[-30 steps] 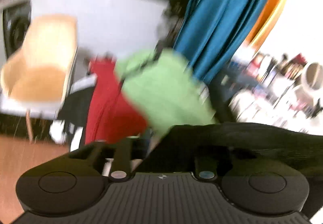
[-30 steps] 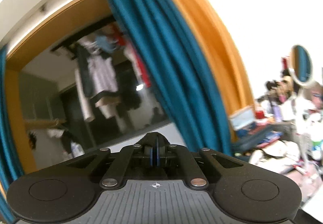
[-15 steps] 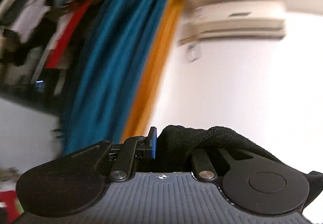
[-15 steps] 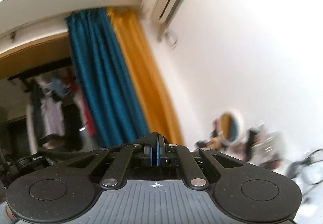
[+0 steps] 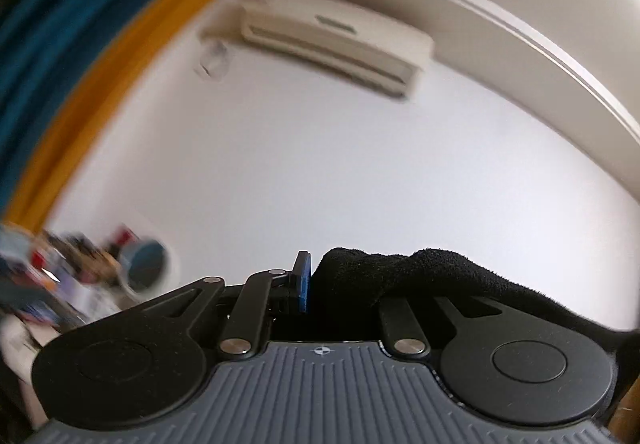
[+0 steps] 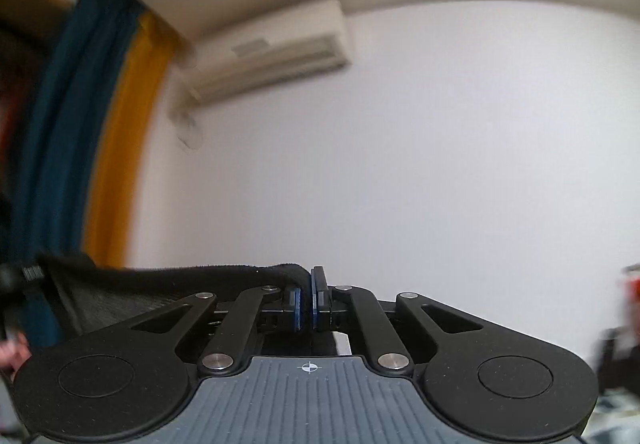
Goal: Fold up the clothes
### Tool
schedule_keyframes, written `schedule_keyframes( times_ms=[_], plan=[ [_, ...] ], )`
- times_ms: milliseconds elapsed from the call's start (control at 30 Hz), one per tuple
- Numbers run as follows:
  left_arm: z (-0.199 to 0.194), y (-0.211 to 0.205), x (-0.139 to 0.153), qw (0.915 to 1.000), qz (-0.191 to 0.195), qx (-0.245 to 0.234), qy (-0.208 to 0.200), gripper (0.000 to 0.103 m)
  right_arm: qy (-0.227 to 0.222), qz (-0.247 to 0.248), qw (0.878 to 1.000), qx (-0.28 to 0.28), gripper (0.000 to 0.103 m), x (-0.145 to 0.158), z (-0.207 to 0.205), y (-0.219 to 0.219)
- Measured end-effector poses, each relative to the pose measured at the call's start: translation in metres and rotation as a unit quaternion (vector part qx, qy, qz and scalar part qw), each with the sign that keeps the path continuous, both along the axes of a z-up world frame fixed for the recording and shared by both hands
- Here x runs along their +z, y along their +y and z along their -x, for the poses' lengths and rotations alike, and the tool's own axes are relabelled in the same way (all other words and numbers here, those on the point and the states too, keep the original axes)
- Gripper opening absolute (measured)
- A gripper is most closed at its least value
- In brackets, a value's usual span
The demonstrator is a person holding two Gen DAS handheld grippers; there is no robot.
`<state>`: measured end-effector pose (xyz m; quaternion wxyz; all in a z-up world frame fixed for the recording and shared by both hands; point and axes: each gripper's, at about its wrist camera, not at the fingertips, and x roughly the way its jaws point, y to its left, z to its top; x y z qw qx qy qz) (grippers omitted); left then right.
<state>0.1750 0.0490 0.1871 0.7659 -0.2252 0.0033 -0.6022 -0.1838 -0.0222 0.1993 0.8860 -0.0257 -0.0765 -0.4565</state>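
A black fleecy garment (image 5: 420, 272) is bunched between the fingers of my left gripper (image 5: 320, 284), which is shut on it; the cloth drapes over the right finger and hides it, so only the blue left pad (image 5: 304, 286) shows. In the right wrist view the same black garment (image 6: 168, 284) stretches away to the left from my right gripper (image 6: 311, 298), whose blue pads are pressed together on its edge. Both grippers point slightly upward at a white wall.
A wall air conditioner (image 5: 336, 39) hangs high on the white wall (image 6: 440, 163). Blue and orange curtains (image 6: 92, 147) hang at the left. A cluttered shelf with a round mirror (image 5: 144, 264) sits low on the left, blurred.
Both views have swung from the wardrobe, curtains and chair up and rightward to the white wall and air conditioner. The black garment has stayed in both grippers.
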Motion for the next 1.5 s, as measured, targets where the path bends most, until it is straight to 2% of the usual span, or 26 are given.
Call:
schedule_keyframes(
  times_ms=[67,167,300,400,500,633,733,833,900,1000,1233,1400,1500],
  plan=[
    [0.022,-0.019,-0.004,0.9997,-0.010,-0.022,-0.009,0.012,-0.015,-0.018,1.000,-0.012,0.004,-0.011,0.026,-0.004],
    [0.058,-0.051,-0.007,0.9985,-0.010,-0.046,-0.029,0.012,-0.020,-0.017,0.998,-0.049,0.004,-0.026,0.062,-0.015],
    [0.117,-0.099,-0.010,0.9966,0.014,-0.068,-0.045,0.012,-0.034,-0.014,0.997,-0.071,0.004,-0.034,0.114,-0.052],
    [0.160,-0.146,-0.010,0.9963,0.015,-0.071,-0.045,0.012,-0.048,-0.020,0.996,-0.069,0.004,-0.023,0.167,-0.094],
    [0.192,-0.193,-0.009,0.9966,0.011,-0.077,-0.028,0.012,-0.045,-0.020,0.997,-0.067,0.004,-0.011,0.211,-0.145],
    [0.227,-0.238,-0.007,0.9975,0.020,-0.061,-0.030,0.012,-0.023,-0.001,0.997,-0.076,0.004,0.010,0.247,-0.207],
    [0.243,-0.252,-0.010,0.9975,0.021,-0.057,-0.035,0.012,-0.023,0.014,0.997,-0.070,0.004,0.013,0.269,-0.230],
    [0.259,-0.271,-0.019,0.9965,0.003,-0.071,-0.044,0.012,-0.012,0.021,0.996,-0.084,0.004,0.005,0.279,-0.250],
    [0.266,-0.288,-0.028,0.9950,-0.020,-0.086,-0.047,0.012,-0.020,-0.004,0.996,-0.090,0.004,-0.002,0.285,-0.278],
    [0.263,-0.318,-0.043,0.9948,-0.038,-0.089,-0.030,0.012,-0.028,-0.033,0.995,-0.092,0.004,-0.014,0.290,-0.316],
    [0.236,-0.409,-0.065,0.9950,-0.053,-0.085,-0.001,0.012,0.029,-0.032,0.992,-0.115,0.004,-0.017,0.259,-0.412],
    [0.210,-0.500,-0.080,0.9933,-0.086,-0.078,-0.001,0.012,0.058,-0.062,0.986,-0.147,0.004,-0.035,0.222,-0.512],
    [0.195,-0.548,-0.092,0.9938,-0.093,-0.062,-0.005,0.012,0.054,-0.073,0.983,-0.162,0.004,-0.051,0.201,-0.569]
  ],
)
